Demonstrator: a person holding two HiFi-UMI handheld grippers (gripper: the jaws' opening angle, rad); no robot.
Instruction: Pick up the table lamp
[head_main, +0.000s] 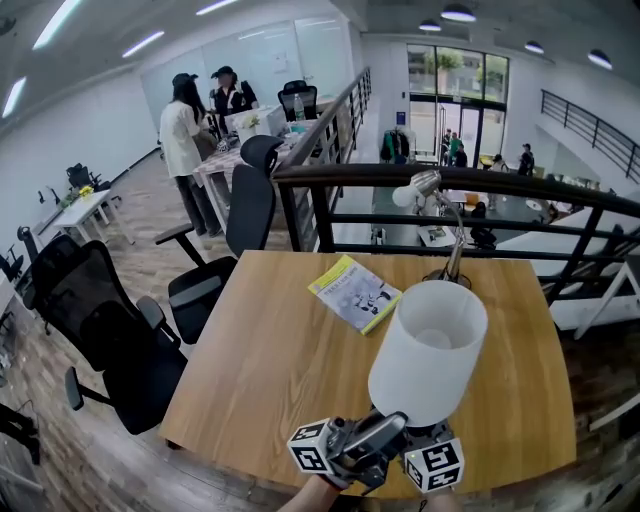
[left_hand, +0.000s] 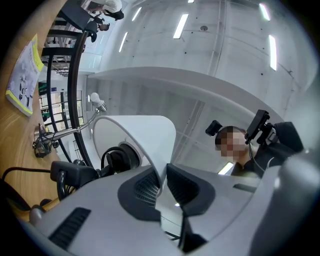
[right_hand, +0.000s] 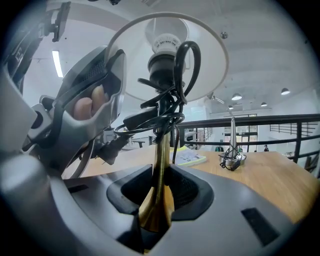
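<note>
The table lamp hangs tilted over the wooden table, its white shade pointing away from me. Both grippers hold it low in the head view. My left gripper pinches the shade's rim; in the left gripper view the jaws close on the thin white wall. My right gripper is shut on the lamp's brass stem, seen between its pads in the right gripper view. Above the stem are the black cord looped round the socket and the bulb. The lamp's base is hidden.
A yellow-edged booklet lies mid-table. A silver gooseneck desk lamp stands at the far edge, with a black railing behind it. Black office chairs stand left of the table. People stand far back.
</note>
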